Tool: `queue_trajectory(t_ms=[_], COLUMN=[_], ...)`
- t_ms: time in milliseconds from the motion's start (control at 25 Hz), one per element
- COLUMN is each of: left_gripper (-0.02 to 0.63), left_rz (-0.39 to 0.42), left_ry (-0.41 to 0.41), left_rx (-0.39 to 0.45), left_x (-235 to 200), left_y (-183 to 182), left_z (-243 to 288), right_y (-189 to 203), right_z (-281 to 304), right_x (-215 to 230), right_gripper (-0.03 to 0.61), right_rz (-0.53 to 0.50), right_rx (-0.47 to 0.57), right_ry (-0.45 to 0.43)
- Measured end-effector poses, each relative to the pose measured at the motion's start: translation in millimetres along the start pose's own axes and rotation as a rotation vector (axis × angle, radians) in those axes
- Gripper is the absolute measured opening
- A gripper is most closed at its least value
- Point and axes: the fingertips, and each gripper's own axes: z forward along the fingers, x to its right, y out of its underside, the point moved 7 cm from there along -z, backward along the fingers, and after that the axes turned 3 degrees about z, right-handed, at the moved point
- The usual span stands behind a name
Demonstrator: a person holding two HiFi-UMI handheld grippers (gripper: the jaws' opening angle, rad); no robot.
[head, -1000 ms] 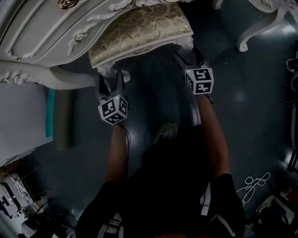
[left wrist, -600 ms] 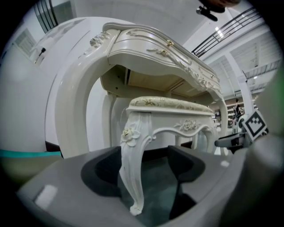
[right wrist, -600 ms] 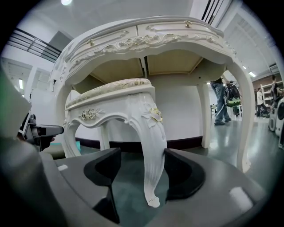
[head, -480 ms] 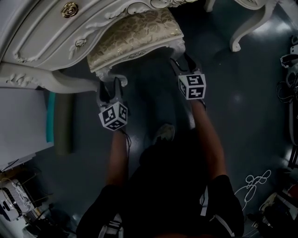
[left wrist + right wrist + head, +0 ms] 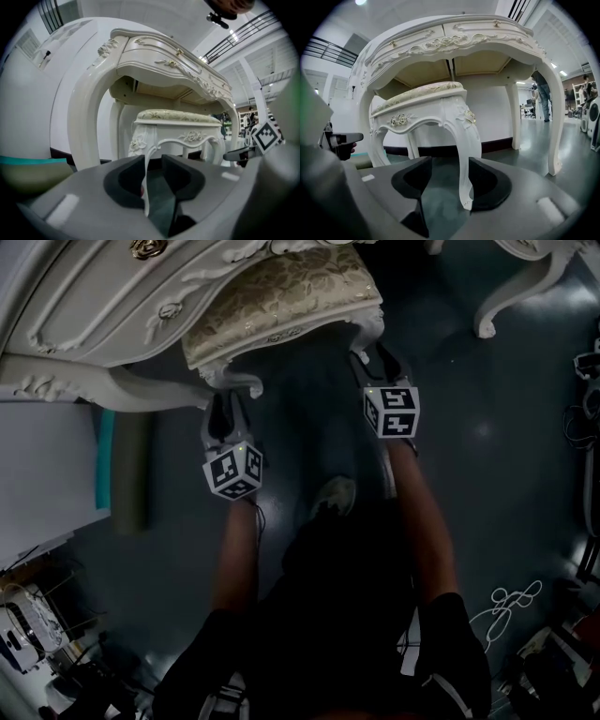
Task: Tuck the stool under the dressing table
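The left gripper (image 5: 153, 165) is set at the stool's near left leg (image 5: 146, 161). Its jaws have just been closing and are now only narrowly apart. The thin white leg is stood between them, laid against the jaw at the view's left, while a slit of floor (image 5: 157, 187) is seen beside the other jaw, so no clamp is shown.

The right gripper (image 5: 449, 180) is set likewise at the near right leg (image 5: 468, 159). Its jaws have also been closing but are left wider apart. The leg is close against the jaw at the view's right and well clear of the other.

In the head view both grippers are seen at the front corners of the stool (image 5: 281, 296), which is placed partly under the dressing table (image 5: 103, 306). The front of its patterned seat (image 5: 300, 287) is left projecting toward the person (image 5: 347, 615), and the rear is covered by the table top.

The back legs are cut off in the head view, and the jaw tips are lost there in shadow. Much of the dark floor is covered by the person's body.

The only print to be made out is the black-and-white square pattern on each marker cube (image 5: 232, 472), and no words can be read from it.
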Motion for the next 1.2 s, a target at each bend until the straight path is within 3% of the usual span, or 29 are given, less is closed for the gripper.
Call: queue_trajectory(t_ms=[240, 680, 1200], left_gripper=[0.012, 0.009, 0.008], left_rz=[0.028, 0.014, -0.042], left_ry=[-0.028, -0.009, -0.068], left_rx=[-0.047, -0.169, -0.249], left_x=[1.5, 3.7, -5.9], left_y=[-10.2, -71.7, -175.3], left_z=[-9.9, -51.7, -102.9], right_y=[-0.2, -37.6, -109.1], right_z=[-11.2, -50.3, -112.3], right_x=[-8.1, -31.0, -79.2], right_gripper=[0.245, 0.239, 0.225], right_rz=[0.011, 0.080, 0.090], right_rx=[-0.034, -0.181, -0.319], right_ry=[-0.016, -0.021, -0.052])
